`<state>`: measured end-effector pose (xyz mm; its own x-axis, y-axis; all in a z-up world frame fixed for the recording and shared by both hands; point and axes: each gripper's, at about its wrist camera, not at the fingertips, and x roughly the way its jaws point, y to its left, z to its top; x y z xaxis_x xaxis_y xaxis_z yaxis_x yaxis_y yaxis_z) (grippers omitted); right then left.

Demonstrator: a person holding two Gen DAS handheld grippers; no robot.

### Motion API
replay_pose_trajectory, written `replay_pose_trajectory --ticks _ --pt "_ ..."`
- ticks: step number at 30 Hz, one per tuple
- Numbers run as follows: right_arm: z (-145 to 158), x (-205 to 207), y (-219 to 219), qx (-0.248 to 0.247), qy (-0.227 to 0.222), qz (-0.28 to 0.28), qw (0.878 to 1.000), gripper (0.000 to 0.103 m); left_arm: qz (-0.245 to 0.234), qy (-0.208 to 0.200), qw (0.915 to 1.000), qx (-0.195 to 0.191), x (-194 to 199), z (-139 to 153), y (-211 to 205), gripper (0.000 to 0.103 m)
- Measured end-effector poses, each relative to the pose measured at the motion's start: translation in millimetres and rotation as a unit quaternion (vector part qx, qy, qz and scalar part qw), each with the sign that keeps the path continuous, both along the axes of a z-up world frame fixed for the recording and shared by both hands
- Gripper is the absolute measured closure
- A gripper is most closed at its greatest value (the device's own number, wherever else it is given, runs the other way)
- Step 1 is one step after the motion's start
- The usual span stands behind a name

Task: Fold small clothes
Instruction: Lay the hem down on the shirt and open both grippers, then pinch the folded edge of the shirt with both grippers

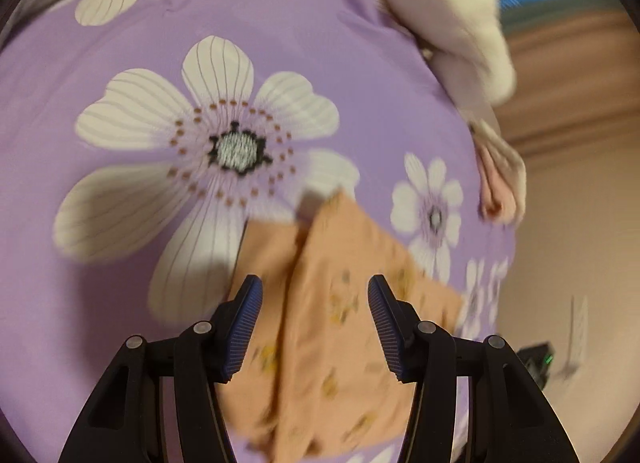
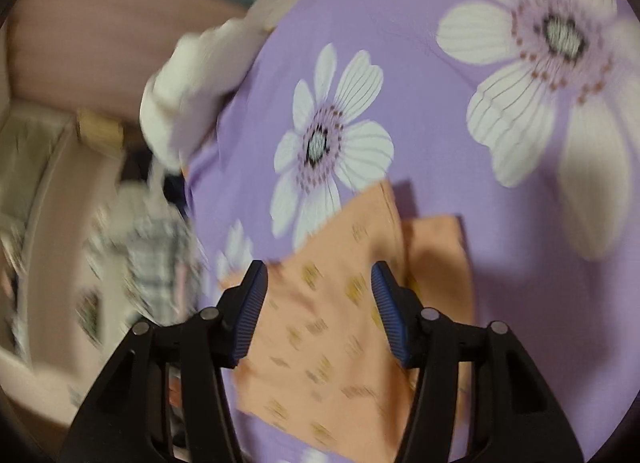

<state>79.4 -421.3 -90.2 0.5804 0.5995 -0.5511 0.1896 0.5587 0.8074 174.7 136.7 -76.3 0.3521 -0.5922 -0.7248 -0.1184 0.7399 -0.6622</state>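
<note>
our left tongs (image 1: 315,327) and right tongs (image 2: 319,313) gape empty above the folded peach garment (image 1: 340,327), near the bed (image 1: 280,23) edge.

No readable text, label, brand, number or sign appears anywhere in either blurred wrist view.

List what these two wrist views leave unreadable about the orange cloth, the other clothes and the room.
- Orange cloth: near edge hidden by the left gripper and the frame bottom; print blurred in both views.
- White garment: cut off at the top edge, left view; type unclear.
- Pink cloth: small, blurred.
- Checked item: right view, motion blur; cannot identify.
- Right gripper: open above the cloth; contact unclear.
</note>
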Motion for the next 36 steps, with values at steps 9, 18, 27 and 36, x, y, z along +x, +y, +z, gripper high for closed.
replay_pose_trajectory --ticks 9,18,27,36 --pt "-11.3 -85.2 25.1 -0.142 -0.018 0.034 0.989 0.068 -0.076 -0.069 0.9936 0.048 -77.9 0.4 -28.2 0.050" --pt "-24.6 -99.9 52.1 -0.171 -0.030 0.029 0.984 0.073 -0.105 -0.098 0.9889 0.040 -104.1 -8.2 -42.1 0.054" --pt "-16.6 -115.2 68.5 -0.185 -0.057 0.045 0.980 0.070 -0.117 -0.088 0.9886 0.038 -109.0 -20.6 -48.0 0.054" --pt "-28.0 -96.7 99.0 -0.269 -0.043 0.083 0.959 0.092 -0.093 -0.073 0.9917 0.050 -108.4 -24.3 -43.8 0.097"
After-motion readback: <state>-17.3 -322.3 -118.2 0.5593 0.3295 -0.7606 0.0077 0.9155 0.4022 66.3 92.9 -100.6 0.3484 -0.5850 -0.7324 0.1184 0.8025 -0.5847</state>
